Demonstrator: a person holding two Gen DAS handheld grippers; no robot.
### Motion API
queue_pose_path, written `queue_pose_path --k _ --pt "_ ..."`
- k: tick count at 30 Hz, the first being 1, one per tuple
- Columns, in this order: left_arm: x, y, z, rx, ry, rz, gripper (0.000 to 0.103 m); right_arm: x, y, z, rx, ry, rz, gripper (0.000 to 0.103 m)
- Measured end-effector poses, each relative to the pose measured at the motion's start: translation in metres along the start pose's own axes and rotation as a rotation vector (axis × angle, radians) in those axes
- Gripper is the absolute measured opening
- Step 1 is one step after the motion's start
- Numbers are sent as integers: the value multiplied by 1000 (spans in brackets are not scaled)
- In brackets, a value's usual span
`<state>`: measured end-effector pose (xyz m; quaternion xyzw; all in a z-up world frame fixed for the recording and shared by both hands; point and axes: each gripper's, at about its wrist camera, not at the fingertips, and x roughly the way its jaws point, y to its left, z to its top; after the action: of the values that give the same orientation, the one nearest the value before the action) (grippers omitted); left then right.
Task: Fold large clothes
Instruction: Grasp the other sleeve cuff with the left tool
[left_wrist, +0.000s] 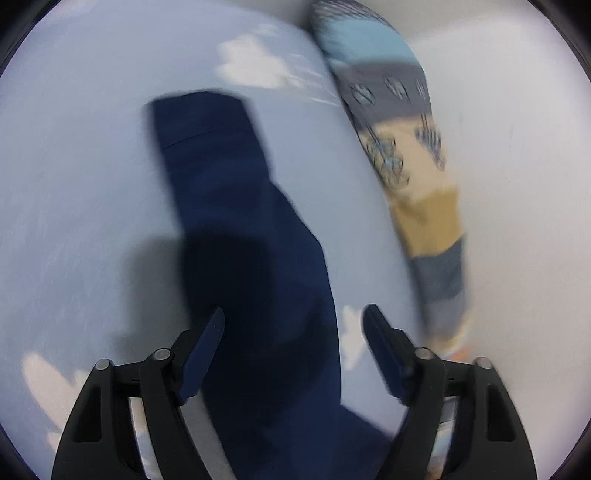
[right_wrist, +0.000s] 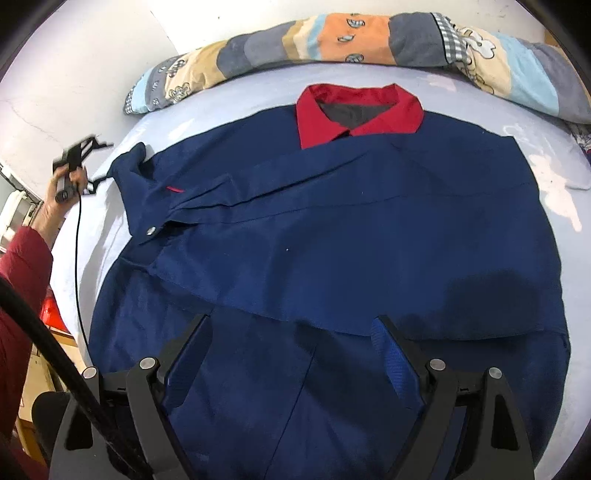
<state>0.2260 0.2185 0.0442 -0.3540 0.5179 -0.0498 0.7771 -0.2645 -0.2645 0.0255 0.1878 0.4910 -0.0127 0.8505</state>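
Navy shirt (right_wrist: 332, 240) with red collar (right_wrist: 358, 114) lies flat on the pale blue bedsheet (right_wrist: 221, 107), collar at the far end from the right gripper (right_wrist: 295, 354), one sleeve already laid across the chest. Right gripper hovers over the hem, jaws spread, nothing held.

Left gripper (left_wrist: 293, 350), jaws also spread and empty, points along a dark sleeve (left_wrist: 221, 184) running straight ahead of it; view blurred. Left hand (right_wrist: 55, 206) sits out past the shoulder, nearer that sleeve. Patchwork quilt (right_wrist: 332, 40) beyond the collar.
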Motion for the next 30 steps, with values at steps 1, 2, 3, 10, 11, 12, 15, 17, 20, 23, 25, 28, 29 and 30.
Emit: queue_pose_path --k 1,2,3,10,11,12,15,17,20,23,25,28,29,30 --pt "7 -20 -1 62 0 106 97 2 0 0 2 6 3 91" --pt "17 -42 -4 125 -3 204 98 6 0 -1 2 16 4 91" --pt "24 -53 -5 152 1 242 98 9 0 -1 3 23 2 91" --pt "102 -98 -10 362 17 799 99 13 2 -2 -12 33 1 91" --pt "109 -97 -9 390 6 853 90 13 3 -1 -14 32 1 91" --pt "107 -94 -8 385 -22 884 77 13 3 0 -15 31 1 91" --pt "77 -69 -6 265 -46 816 10 10 1 1 -6 24 2 91" --pt "43 -49 -12 237 -84 740 8 6 0 2 -1 12 7 91" --pt "-9 -11 -36 173 -118 503 11 -6 -1 3 9 -16 19 91" --pt "-55 49 -81 117 -116 277 38 -14 0 3 11 -41 19 91" --pt "-69 85 -102 72 -119 218 81 -17 3 2 6 -48 17 91" --pt "-94 140 -118 -10 -160 48 92 -18 7 1 -5 -50 25 91" --pt "-102 149 -119 -10 -155 5 92 -19 8 0 -10 -54 25 91" --pt "-107 151 -118 -2 -159 2 92 -21 10 0 -16 -57 25 91"
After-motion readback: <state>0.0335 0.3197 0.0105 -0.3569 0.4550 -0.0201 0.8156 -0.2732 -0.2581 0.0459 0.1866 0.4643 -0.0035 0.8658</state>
